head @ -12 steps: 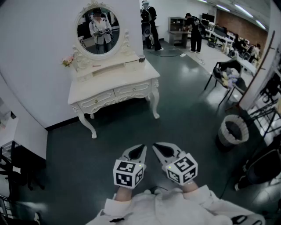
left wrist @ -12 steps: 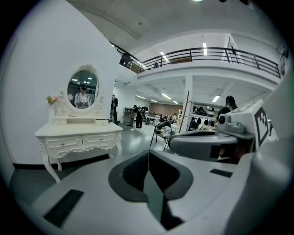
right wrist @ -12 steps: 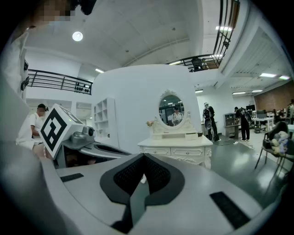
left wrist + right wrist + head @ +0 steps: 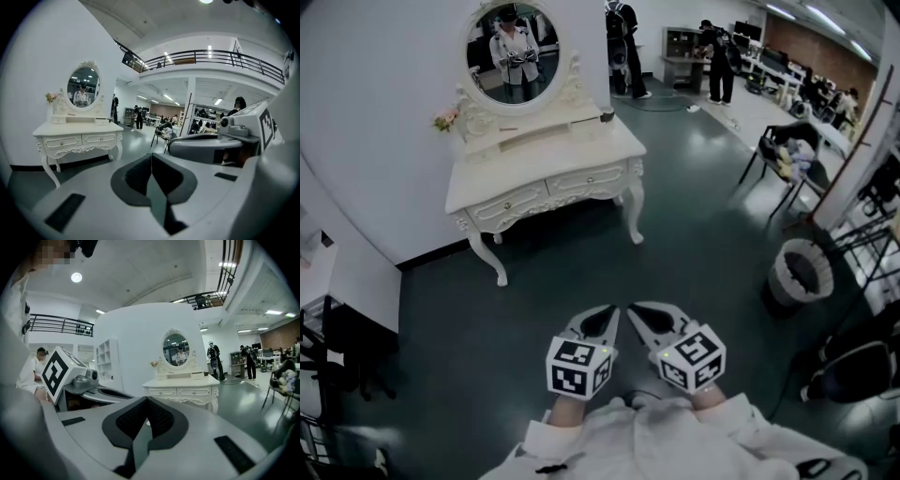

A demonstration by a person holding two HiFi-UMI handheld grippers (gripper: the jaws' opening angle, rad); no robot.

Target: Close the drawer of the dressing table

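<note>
The left gripper (image 4: pixel 607 317) and the right gripper (image 4: pixel 634 312) are held side by side, tips close together. Each has its jaws pressed fully together, gripping and touching nothing. Open dark floor (image 4: pixel 581 267) stretches ahead of both tips. The dressing table (image 4: pixel 546 169) stands well beyond them against the white wall (image 4: pixel 384 122), slightly left of the left gripper. A waste bin (image 4: pixel 800 272) sits well off to the right gripper's right. The table's drawer fronts (image 4: pixel 586 180) face the grippers and look flush with the frame.
</note>
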